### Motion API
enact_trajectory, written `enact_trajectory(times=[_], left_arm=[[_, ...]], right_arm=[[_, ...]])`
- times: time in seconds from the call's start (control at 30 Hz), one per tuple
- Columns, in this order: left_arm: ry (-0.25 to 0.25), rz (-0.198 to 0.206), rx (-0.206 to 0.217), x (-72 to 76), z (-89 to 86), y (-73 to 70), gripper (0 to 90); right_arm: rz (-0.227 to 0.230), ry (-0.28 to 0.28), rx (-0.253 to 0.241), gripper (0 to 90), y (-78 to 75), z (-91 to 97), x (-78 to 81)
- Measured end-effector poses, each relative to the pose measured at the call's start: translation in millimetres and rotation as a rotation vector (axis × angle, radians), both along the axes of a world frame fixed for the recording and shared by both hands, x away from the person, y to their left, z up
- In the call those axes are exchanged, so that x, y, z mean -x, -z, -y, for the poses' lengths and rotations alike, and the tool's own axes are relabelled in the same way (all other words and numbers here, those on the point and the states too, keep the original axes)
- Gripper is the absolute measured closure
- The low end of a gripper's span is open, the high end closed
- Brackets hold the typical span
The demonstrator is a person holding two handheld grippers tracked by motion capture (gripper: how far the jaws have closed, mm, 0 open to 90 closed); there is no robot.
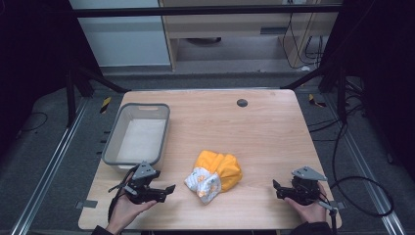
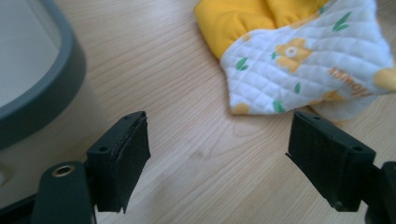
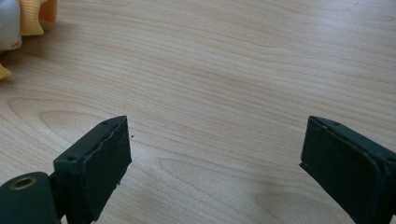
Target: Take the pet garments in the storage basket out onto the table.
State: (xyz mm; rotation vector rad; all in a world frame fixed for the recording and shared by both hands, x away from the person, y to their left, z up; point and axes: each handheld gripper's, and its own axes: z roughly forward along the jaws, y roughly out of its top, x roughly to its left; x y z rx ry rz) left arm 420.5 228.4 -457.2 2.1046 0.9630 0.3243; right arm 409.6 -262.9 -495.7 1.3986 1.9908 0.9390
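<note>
A crumpled yellow and white quilted cloth [image 1: 214,175] with a flower print lies on the wooden table [image 1: 254,127], near the front middle. In the left gripper view the cloth [image 2: 299,51] lies just beyond the jaws at the upper right. My left gripper [image 1: 169,190] stands open on the table left of the cloth, pointing toward it, with nothing between its jaws. My right gripper [image 1: 277,188] stands open at the front right, apart from the cloth, over bare wood. An edge of the cloth [image 3: 23,21] shows at the upper left of the right gripper view.
A grey plastic bin [image 1: 138,136] with a pale inside sits at the table's left, just behind my left gripper; its rim [image 2: 42,93] is close at the left. A small dark round cap [image 1: 242,103] sits at the far middle. Cables lie on the floor to the right.
</note>
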Motion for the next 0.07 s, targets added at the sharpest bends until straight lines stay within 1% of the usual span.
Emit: enact_trajectory(times=[0.07], left_arm=[[-0.008, -0.003, 0.004, 0.2, -2.7, 1.0, 19.9]], right_arm=[[-0.003, 0.002, -0.003, 8.1, -0.1, 0.0, 0.1]])
